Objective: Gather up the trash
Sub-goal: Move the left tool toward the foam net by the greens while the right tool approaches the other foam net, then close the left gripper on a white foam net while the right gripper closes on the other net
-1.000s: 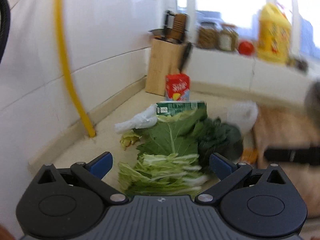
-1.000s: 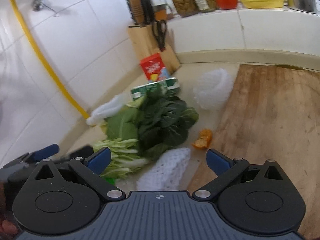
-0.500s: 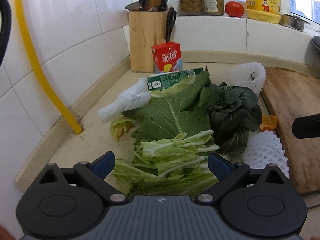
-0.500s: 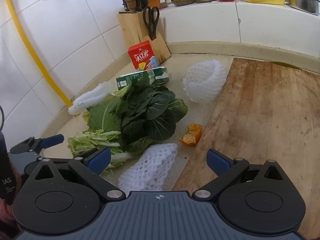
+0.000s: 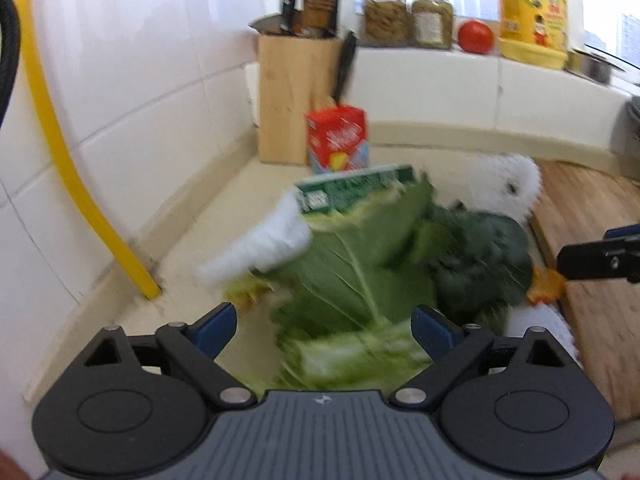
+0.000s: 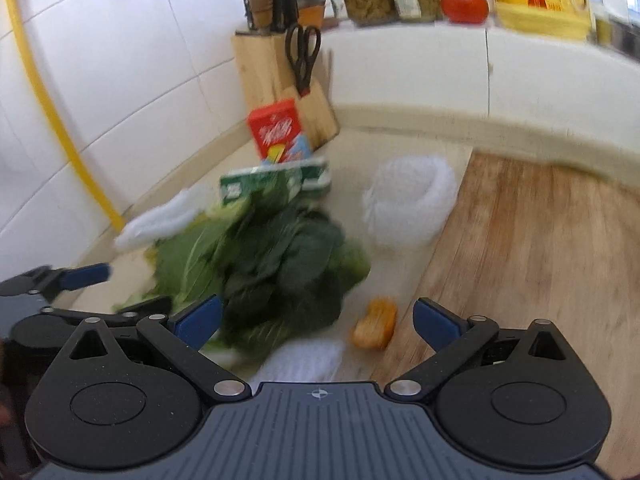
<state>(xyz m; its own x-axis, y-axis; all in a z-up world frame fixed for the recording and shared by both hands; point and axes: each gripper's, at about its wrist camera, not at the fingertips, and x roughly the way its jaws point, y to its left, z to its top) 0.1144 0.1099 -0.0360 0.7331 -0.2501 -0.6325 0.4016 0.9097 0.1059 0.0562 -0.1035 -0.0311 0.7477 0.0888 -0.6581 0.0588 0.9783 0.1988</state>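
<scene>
- Left wrist view: left gripper [image 5: 324, 325], blue-tipped black fingers spread wide, nothing between them; it hangs over the near edge of the heap of green leafy vegetable scraps [image 5: 360, 280] on the beige countertop [image 5: 192, 248].
- Pale cabbage stalks lie nearest the fingers; dark green leaves sit to the right; picture blurred.
- Flat green carton [image 5: 354, 192] rests on the far side of the heap; white foam net sleeve [image 5: 260, 248] touches the heap's left edge.
- Small red drink carton [image 5: 338, 138] stands upright before the wooden knife block [image 5: 296, 96].
- Right wrist view: right gripper [image 6: 318, 322], fingers wide apart, empty, above the countertop.
- Orange peel piece [image 6: 376, 322] lies between heap and wooden cutting board [image 6: 540, 240].
- Second white foam net [image 6: 408, 204] sits beside the board's left edge.
</scene>
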